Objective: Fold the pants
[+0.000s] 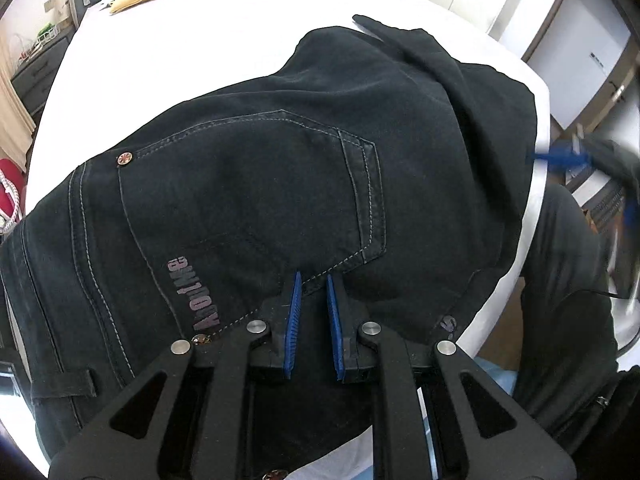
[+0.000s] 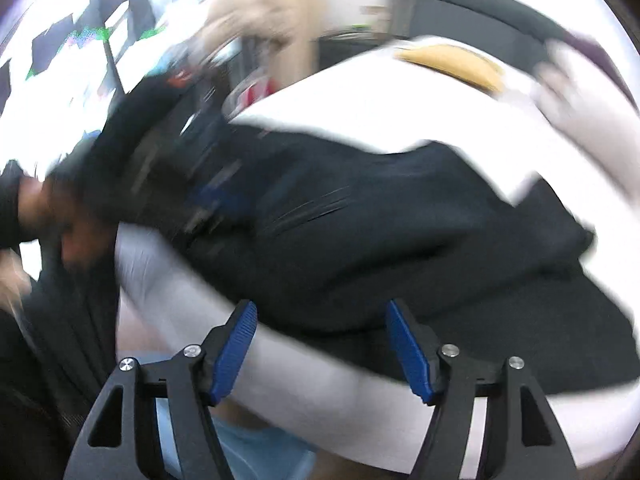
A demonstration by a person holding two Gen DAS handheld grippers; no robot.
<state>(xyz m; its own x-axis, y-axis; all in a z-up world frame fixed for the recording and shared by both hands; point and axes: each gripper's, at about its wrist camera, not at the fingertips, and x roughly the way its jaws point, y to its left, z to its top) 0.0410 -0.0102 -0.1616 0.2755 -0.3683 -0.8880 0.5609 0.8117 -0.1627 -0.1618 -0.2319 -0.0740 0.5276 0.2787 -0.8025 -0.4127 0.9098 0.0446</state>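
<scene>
The pants (image 1: 280,168), dark, heavy and limp denim, are lying across the bed (image 1: 160,52) near its edge, best taken at the stiff waistband, while the left hand-held gripper (image 1: 313,280) is nearly together and empty, the right hand-held gripper (image 2: 320,312) apart.

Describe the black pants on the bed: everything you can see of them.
The black pants are dark denim with pale contrast stitching. They lie bunched on the white sheet, seat side up, showing a back pocket with copper rivets, a belt loop and printed lettering near the waistband. Fabric toward the far side is rumpled into a raised fold. The left gripper hovers over the pocket's edge, jaws nearly shut; whether it pinches cloth is unclear.
</scene>
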